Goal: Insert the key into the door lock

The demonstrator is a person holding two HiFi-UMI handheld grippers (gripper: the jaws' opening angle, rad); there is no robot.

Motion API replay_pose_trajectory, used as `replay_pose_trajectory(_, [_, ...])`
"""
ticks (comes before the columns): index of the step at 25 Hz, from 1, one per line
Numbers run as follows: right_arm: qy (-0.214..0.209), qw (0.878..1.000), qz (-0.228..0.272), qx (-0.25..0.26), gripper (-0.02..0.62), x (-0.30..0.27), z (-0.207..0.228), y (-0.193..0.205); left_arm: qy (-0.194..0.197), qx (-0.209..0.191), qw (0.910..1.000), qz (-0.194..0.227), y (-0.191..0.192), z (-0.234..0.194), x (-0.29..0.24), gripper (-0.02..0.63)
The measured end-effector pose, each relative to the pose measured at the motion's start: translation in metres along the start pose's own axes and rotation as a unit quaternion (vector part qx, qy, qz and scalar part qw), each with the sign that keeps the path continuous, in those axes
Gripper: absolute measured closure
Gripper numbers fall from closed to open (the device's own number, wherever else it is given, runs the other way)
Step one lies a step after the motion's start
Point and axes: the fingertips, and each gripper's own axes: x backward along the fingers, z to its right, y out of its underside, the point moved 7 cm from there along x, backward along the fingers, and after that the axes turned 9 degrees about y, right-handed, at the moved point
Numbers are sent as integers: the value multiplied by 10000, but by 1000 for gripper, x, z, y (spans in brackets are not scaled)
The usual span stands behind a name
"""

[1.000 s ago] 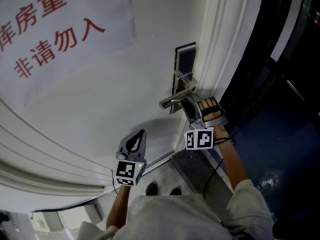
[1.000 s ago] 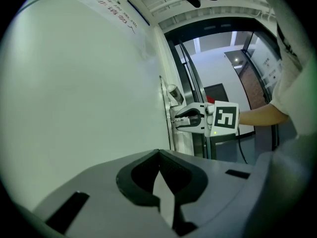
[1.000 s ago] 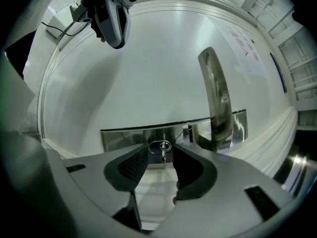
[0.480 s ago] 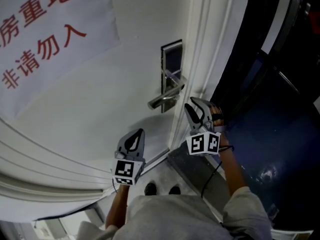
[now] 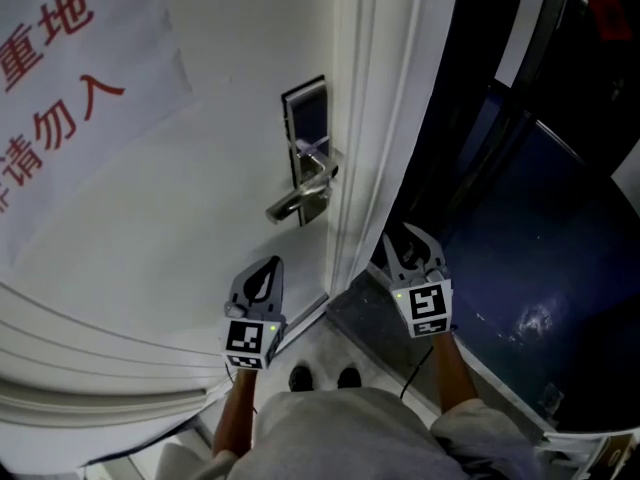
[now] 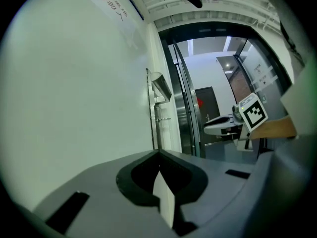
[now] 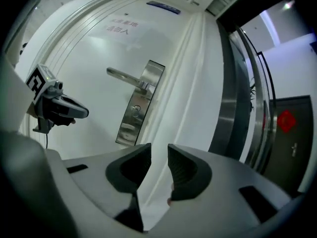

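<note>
Where the white door point(image 5: 200, 198) ends, a dark glossy floor point(image 5: 540, 298) begins.

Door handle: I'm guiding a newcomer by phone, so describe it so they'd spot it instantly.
Start at the big white door with the red-lettered paper sign. Near its right edge stands an upright metal lock plate. The handle is the shiny lever jutting leftward from that plate, the only bar on the door.

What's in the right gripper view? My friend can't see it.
The right tongs, just closed a little but apart and empty, point at a white door with a silver lever handle on its lock plate. The left tongs hover at the left.
</note>
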Motion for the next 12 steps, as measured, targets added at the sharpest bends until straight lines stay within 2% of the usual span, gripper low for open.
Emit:
replay_pose_trajectory(4, [295,9978,-290,-518,496,25,11,24,131,18,9999,-6,1,4,-8,589])
replay_pose_trajectory(12, [777,9910,-578,-918,562,63,21,56,289,68,9996,13,3,8,-19,589])
